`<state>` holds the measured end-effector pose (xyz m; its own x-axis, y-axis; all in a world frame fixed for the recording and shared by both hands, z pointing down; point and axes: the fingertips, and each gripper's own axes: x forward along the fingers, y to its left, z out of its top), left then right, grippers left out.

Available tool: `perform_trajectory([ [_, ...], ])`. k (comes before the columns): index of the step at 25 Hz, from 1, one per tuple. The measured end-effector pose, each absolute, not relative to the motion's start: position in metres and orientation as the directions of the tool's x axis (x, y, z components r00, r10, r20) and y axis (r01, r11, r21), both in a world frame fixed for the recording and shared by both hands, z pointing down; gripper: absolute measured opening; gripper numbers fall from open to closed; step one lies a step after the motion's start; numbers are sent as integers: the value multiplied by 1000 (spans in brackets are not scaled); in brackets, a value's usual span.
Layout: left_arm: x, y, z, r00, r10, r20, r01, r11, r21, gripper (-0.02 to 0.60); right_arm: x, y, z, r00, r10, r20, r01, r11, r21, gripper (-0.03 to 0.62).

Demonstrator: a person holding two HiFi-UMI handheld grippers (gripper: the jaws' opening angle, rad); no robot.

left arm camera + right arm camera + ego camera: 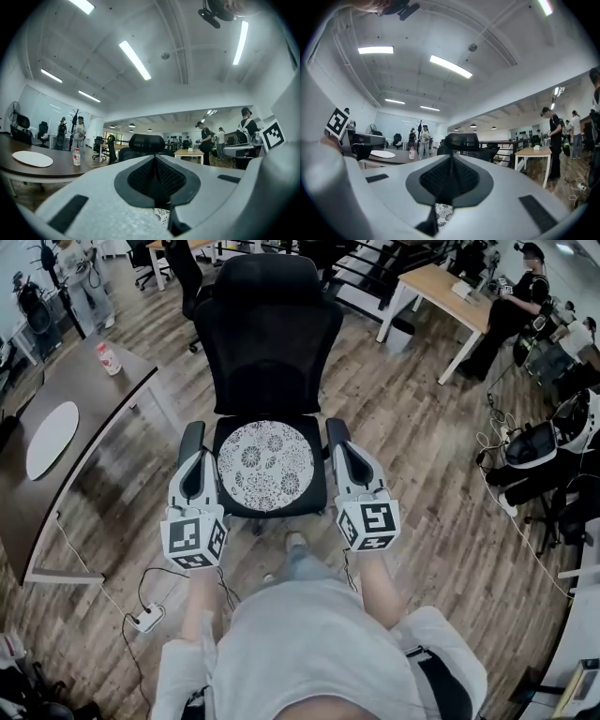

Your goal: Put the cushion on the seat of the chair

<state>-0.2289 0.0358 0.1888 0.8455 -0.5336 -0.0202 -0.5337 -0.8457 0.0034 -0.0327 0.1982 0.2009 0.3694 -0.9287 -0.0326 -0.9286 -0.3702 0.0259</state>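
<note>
A black office chair [267,343] stands on the wood floor straight ahead of me. A round cushion [265,465], white with a dark floral print, lies flat on its seat. My left gripper [199,465] is over the left armrest, just left of the cushion's edge, shut with nothing between its jaws. My right gripper [341,454] is over the right armrest, just right of the cushion, also shut and empty. In the left gripper view the left gripper [154,158] points level at the chair's headrest [146,140], with a bit of cushion [161,214] below. The right gripper [451,158] shows the same, with cushion [443,213] below.
A dark table [89,399] at the left carries a white round disc [52,432] and a small bottle [109,358]. A power strip [147,618] and cable lie on the floor by my left foot. A light wooden desk [450,292], people and equipment fill the right side.
</note>
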Motion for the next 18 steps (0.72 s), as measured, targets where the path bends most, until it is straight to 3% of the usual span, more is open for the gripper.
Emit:
perform_trajectory([
  [18, -241, 39, 179, 846, -529, -63, -529, -848, 13, 12, -46, 201, 191, 373, -926, -63, -927, -375, 23, 20],
])
